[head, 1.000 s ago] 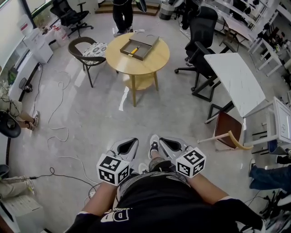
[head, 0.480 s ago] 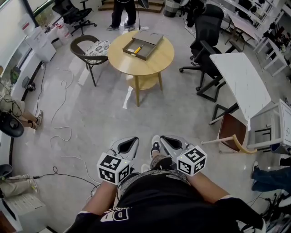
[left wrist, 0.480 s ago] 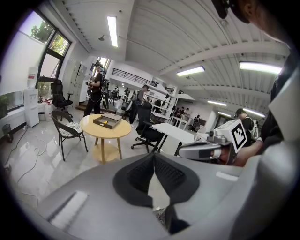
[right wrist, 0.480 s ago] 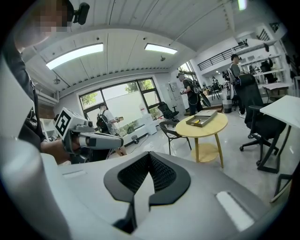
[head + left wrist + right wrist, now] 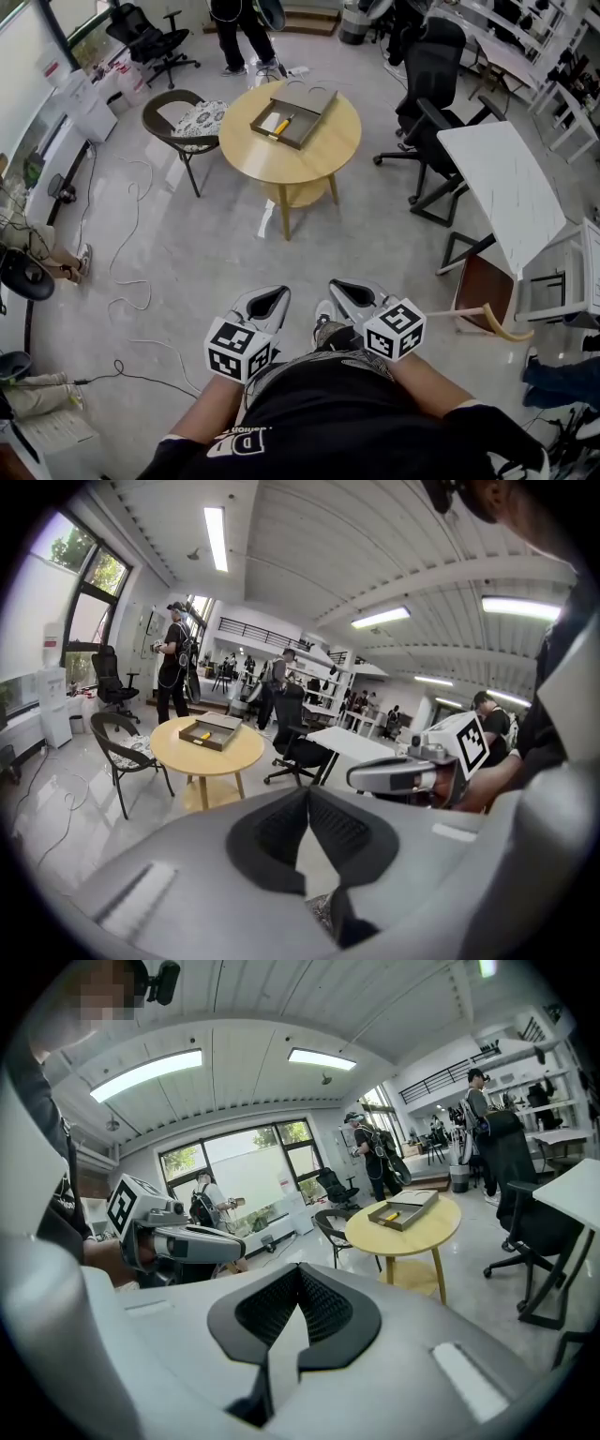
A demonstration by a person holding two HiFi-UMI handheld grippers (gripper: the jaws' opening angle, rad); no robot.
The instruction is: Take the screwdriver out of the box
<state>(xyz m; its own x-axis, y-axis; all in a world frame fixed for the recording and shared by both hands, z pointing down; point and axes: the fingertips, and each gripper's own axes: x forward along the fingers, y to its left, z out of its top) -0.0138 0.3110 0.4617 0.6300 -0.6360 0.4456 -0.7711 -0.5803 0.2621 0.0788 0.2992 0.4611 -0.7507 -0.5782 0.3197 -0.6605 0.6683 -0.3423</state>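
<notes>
The left gripper (image 5: 271, 298) & right gripper (image 5: 343, 292) are held side by side near the body, both clenched, jaws together w/ nothing between. The screwdriver (image 5: 283, 124) is seen lying in the box (image 5: 317, 99) on the round table (image 5: 309, 161), far ahead, well apart from both

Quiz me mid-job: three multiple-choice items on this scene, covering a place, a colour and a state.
1. The box sits on: A the round wooden table; B a sofa; C a trolley.
2. The screwdriver handle is: A red; B yellow; C blue.
3. The left gripper and right gripper are: A shut, empty; B wide open; C shut on the screwdriver.
Answers: 1 A, the head view shows it on the tabletop. 2 B, yellow shows inside the box. 3 A, each gripper view shows pads together with nothing between.
</notes>
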